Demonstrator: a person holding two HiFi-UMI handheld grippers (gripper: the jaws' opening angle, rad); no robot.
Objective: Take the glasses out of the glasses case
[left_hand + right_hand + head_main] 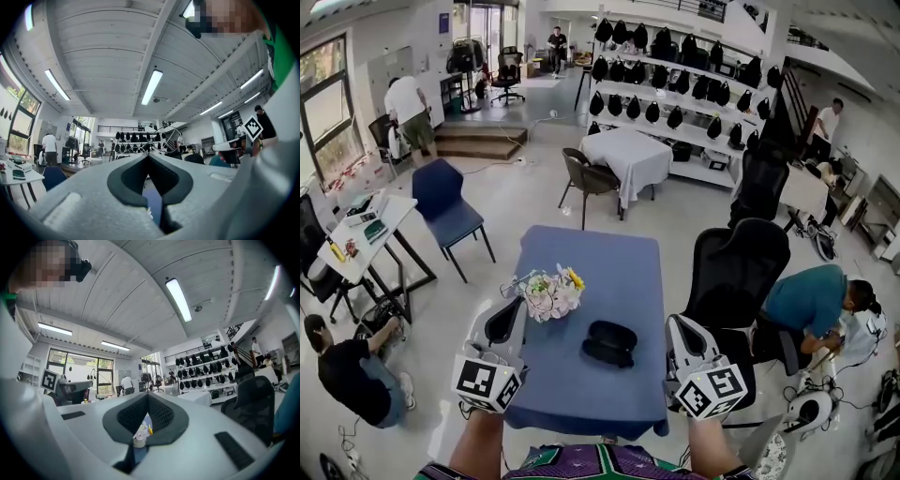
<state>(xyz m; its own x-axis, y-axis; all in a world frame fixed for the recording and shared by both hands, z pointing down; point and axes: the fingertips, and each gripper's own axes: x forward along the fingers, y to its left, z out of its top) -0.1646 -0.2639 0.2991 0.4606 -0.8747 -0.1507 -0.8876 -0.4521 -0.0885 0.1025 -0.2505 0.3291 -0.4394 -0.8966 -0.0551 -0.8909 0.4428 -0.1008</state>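
Head view: blue desk seen from its near edge, with one pair of tongs at each side
Glasses case: black, lid down, lying on the near-right part of the desk, in from every edge
Left tongs: closed on nothing, at the desk's left edge, just beside the flowers
Right tongs: closed and empty, just off the desk's right edge, near the case
Open room: bare blue cloth all round the case, widest toward the far end
Crowding: flowers left of the case and apart from it; black office chair close off the right edge
Markings: black-and-white square patterns on the tongs' cubes; blue wall sign too small to read
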